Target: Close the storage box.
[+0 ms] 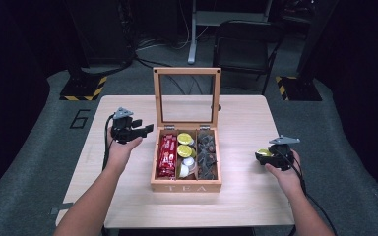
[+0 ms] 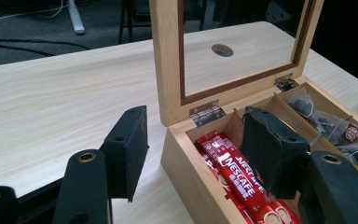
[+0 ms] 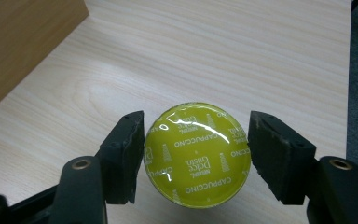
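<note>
A yellow Dolce Gusto cappuccino capsule [image 3: 196,156] sits between the pads of my right gripper [image 3: 196,140], which is shut on it just above the table. In the high view that gripper [image 1: 263,157] hangs to the right of the wooden tea box [image 1: 186,187]. The box's glass-paned lid [image 1: 187,73] stands upright. Inside lie red Nescafe sachets [image 1: 167,155] on the left, yellow and white capsules [image 1: 185,147] in the middle, and dark tea bags [image 1: 206,156] on the right. My left gripper [image 1: 145,130] is open and empty by the box's rear left corner [image 2: 175,133].
The pale wooden table [image 1: 128,206] has bare surface on both sides of the box and behind the lid. A round hole [image 2: 222,50] shows in the tabletop through the glass. A black chair [image 1: 246,44] and a stand with yellow-black tape [image 1: 83,91] are on the floor beyond.
</note>
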{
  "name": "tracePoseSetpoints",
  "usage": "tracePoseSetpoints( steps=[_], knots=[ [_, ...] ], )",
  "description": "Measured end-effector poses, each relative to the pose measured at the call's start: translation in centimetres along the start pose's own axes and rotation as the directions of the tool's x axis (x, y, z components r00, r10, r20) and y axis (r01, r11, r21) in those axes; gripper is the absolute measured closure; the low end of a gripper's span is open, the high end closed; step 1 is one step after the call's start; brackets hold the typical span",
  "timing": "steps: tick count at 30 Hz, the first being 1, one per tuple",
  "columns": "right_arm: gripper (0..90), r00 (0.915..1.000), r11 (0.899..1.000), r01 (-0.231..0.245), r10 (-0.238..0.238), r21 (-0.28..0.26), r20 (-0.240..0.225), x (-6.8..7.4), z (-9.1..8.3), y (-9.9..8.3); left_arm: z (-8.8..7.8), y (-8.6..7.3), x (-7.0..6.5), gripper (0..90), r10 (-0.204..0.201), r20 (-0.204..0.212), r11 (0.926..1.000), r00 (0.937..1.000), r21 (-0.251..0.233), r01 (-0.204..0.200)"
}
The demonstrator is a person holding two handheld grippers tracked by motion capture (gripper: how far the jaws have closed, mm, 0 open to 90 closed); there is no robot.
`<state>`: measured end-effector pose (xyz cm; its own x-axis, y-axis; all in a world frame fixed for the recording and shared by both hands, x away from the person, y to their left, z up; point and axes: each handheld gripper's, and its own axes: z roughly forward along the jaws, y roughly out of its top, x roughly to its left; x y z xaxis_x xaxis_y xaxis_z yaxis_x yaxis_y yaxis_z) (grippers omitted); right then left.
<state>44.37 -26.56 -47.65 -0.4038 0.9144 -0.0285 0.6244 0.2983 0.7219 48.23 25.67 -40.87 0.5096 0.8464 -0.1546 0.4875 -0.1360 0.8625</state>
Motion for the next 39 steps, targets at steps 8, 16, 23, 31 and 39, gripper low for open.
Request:
tracePoseSetpoints(
  steps=[8, 16, 23, 31, 39],
  knots=[
    [36.7, 0.9997, 1.0, -0.017, 0.017, 0.026, 0.015, -0.3, 0.6, -1.0, 0.1, -0.2, 0.0, 41.2, 0.0, 0.003, 1.0, 1.0, 0.008, 0.0],
    [32.0, 0.9995, 0.999, -0.033, 0.033, 0.03, 0.0, -0.2, 0.8, -1.2, 0.1, -0.3, -0.1, 41.2, -0.001, 0.005, 1.0, 1.0, 0.007, 0.001],
    [28.5, 0.999, 0.999, -0.042, 0.042, 0.023, 0.014, -0.2, 0.5, -0.9, 0.1, -0.3, 0.0, 41.2, -0.004, 0.002, 1.0, 1.0, 0.009, 0.004],
    [28.2, 0.9997, 1.0, 0.003, -0.003, -0.011, 0.023, -0.1, -0.5, 0.5, -0.1, -0.3, 0.0, 41.2, -0.001, 0.003, 0.9999, 1.0, 0.011, 0.001],
    [28.2, 0.9992, 0.999, 0.038, -0.039, -0.032, -0.013, 0.9, -1.7, 2.5, -0.3, -0.1, 0.2, 41.2, -0.002, -0.002, 1.0, 1.0, 0.004, 0.002]
  ],
)
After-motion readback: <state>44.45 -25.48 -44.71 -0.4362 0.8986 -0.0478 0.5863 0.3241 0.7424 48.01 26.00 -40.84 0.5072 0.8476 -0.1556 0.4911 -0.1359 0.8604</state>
